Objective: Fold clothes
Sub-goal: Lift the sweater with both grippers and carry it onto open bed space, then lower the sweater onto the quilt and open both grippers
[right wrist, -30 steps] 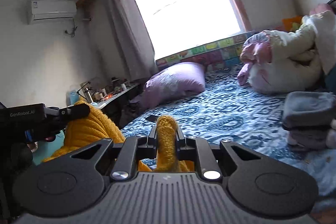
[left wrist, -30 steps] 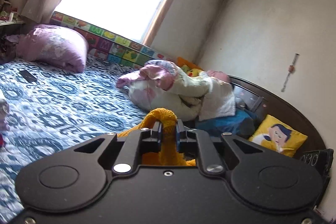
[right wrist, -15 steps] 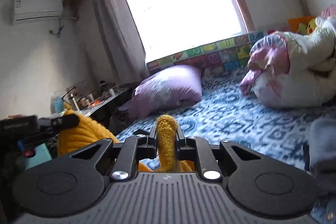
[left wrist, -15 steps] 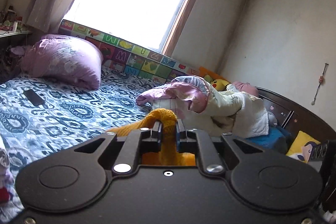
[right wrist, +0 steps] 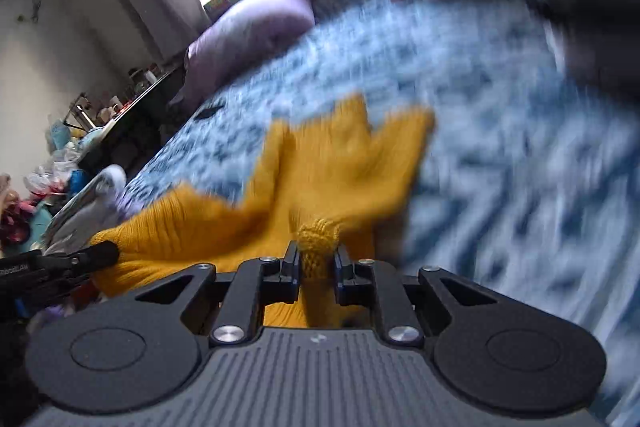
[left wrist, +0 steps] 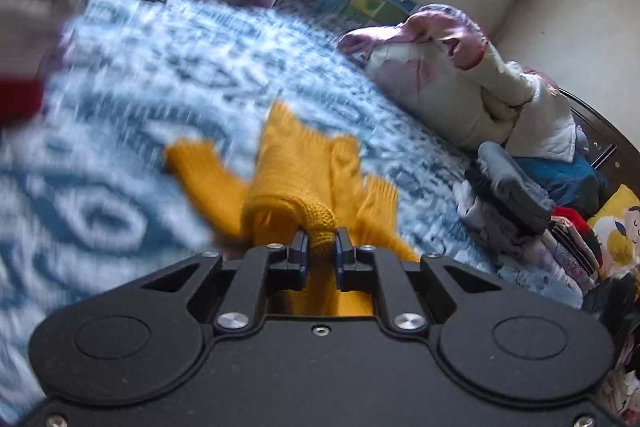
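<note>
2 claws, both mine, and both are pinching the same mustard-yellow knit sweater (left wrist: 296, 163). My left gripper (left wrist: 322, 241) has its jaws pressed nearly together on a bunched fold of knit that pokes up between them; my right gripper (right wrist: 318, 253) nips a similar thick roll of the same garment. In the right wrist view the left claw's black tip shows at the near left edge, so the 2 grips sit side by side along 1 edge of the garment.

Beyond the jaws the sweater fans out away from me over the blue-and-white patterned bedspread (left wrist: 132, 75), its far hem and sleeves ragged with blur, so I cannot tell how much of it is touching the bed. It looks unfolded: no crease made.

Farther out, a purple pillow (right wrist: 248, 31) lies by the window, a heap of white-and-pink bedding (left wrist: 460, 79) at the far right, and a pile of grey and dark clothes (left wrist: 512, 187) near the right edge.

My judgement: this piece is at the laying-out stage. Flattening it, then folding sleeves and body, is all left.
</note>
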### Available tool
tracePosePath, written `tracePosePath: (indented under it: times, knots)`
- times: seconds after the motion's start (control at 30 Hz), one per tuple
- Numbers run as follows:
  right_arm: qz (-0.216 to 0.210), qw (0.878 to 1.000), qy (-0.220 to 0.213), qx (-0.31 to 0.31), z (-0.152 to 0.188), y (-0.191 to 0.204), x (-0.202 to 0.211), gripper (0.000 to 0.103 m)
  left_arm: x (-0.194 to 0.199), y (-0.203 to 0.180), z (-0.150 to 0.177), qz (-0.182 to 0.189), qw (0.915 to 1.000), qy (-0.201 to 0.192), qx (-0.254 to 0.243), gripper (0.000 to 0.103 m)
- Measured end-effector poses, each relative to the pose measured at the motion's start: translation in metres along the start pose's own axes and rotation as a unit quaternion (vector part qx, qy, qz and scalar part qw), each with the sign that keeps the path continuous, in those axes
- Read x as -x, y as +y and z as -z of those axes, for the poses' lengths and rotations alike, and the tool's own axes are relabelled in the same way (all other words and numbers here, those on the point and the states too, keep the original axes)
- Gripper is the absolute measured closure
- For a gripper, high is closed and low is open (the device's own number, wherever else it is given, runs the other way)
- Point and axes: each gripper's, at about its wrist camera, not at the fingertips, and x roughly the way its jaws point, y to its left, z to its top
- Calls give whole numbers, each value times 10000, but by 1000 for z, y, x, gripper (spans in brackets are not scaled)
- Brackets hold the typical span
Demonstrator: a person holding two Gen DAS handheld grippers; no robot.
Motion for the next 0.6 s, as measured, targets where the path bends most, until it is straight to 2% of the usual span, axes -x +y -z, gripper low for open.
tracePosePath:
  times: [0.1, 0.37, 0.5, 0.6]
  knots:
    - [98, 9999, 54, 11, 21, 3, 8, 86, 7, 3, 13, -89, 9999, 43, -15, 93]
    - [64, 9993, -126, 355, 28, 33, 49, 86, 35, -1, 35, -106, 9999, 70, -114, 93]
    - [134, 9987, -27, 481, 44, 34, 54, 86, 36, 1, 54, -168, 9994, 281, -146, 93]
    - [149, 9993, 114, 336, 59, 28, 53, 86, 30, 3, 67, -223, 9981, 541, -174, 91]
